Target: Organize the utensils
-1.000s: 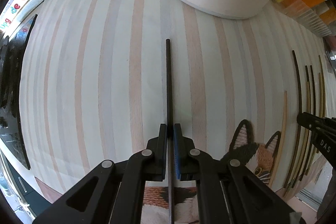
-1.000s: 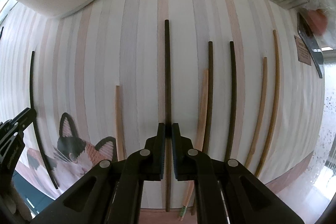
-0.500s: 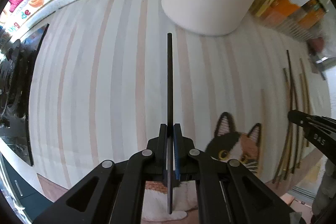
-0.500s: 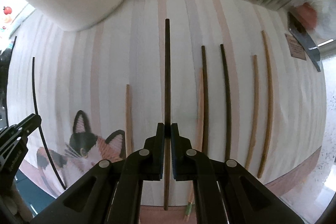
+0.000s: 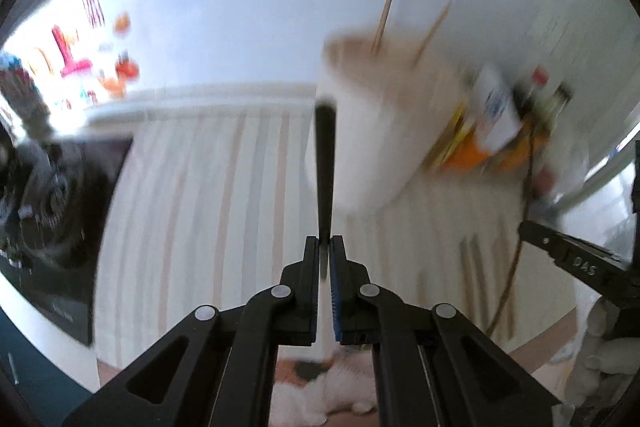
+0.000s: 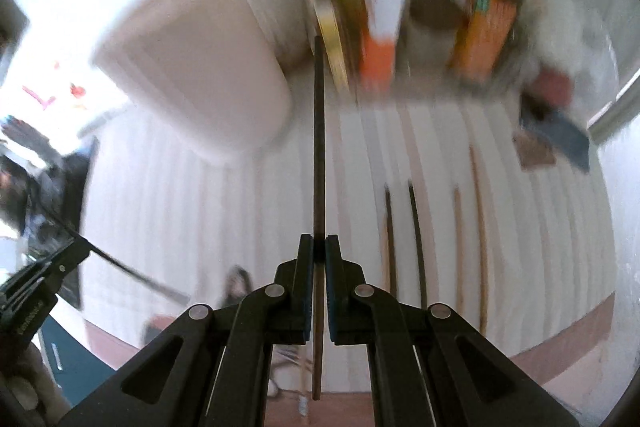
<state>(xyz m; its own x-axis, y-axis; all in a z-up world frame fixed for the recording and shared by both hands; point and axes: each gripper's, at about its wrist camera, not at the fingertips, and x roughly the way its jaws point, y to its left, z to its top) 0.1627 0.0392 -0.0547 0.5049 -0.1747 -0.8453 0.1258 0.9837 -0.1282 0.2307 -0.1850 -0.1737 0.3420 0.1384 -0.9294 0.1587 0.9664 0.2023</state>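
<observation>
Judging from the blurred views, the work is partly done: the left gripper (image 5: 325,247) pinches a dark chopstick (image 5: 324,163), the right gripper (image 6: 313,247) another dark chopstick (image 6: 318,147), both lifted toward the white holder (image 6: 200,67) at eleven o'clock, which already shows a few sticks. Several loose chopsticks (image 6: 416,239) lie on the striped mat (image 6: 200,227) at three o'clock.

My left gripper (image 5: 324,247) and right gripper (image 6: 319,245) are both raised and pointing forward, jaws pressed nearly together on something thin.
</observation>
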